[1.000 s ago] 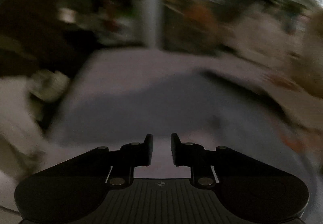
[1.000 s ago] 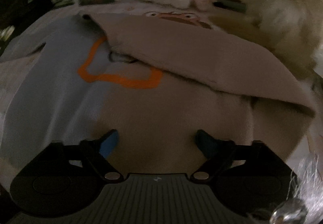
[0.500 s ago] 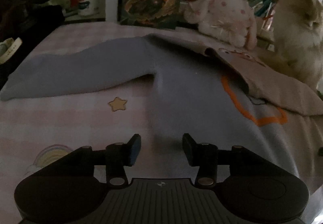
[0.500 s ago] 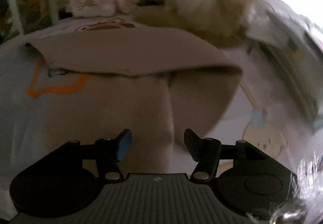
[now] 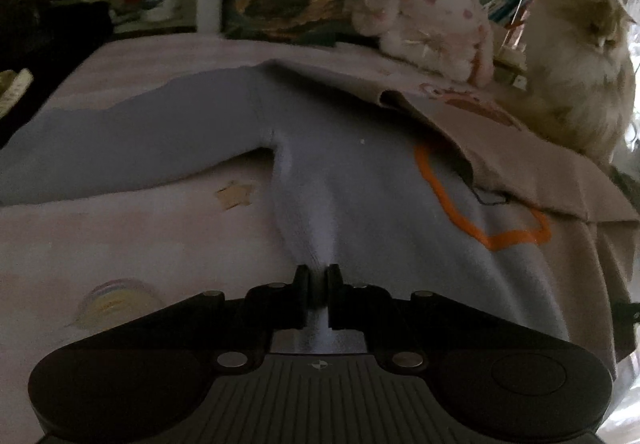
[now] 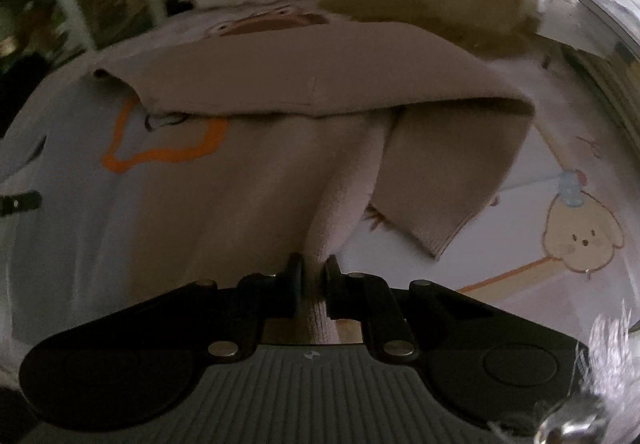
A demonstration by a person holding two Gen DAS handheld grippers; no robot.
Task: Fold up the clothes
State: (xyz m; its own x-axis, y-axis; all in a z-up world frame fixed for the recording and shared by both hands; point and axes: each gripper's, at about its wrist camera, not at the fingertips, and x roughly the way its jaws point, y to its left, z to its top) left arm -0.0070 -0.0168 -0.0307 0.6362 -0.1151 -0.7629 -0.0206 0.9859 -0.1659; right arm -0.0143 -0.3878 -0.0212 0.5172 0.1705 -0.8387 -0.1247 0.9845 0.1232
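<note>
Soft knit, blue on one half and beige on the other, is pinched at the near hem by both claws. The left claw (image 5: 318, 276) is closed down to a narrow slit on a raised ridge of the blue side of the sweater (image 5: 360, 196), and the right claw (image 6: 312, 268) is closed the same way on a ridge of its beige side (image 6: 240, 212). Gripping the two bottom corners at once reads as a hold meant to lift the hem evenly, so the body can be carried over without skewing.

The sweater lies spread on a bed sheet (image 5: 120, 244) printed with a star, a rainbow and a cartoon puppy. Its blue sleeve (image 5: 140, 140) stretches flat out to the left. The beige sleeve (image 6: 312, 80) is laid across the chest, with its cuff end hanging down beside the right claw; it partly covers an orange outline (image 5: 500, 232) and a small dark drawing, so the printed figure cannot be made out.

Farther back a plush rabbit (image 5: 432, 24) rests at the collar end, and a long-haired cat (image 5: 580, 64) sits touching the sweater's right shoulder; how much cloth lies under it is hidden. The right view is blurred there. Books and a shelf post behind are dim.
</note>
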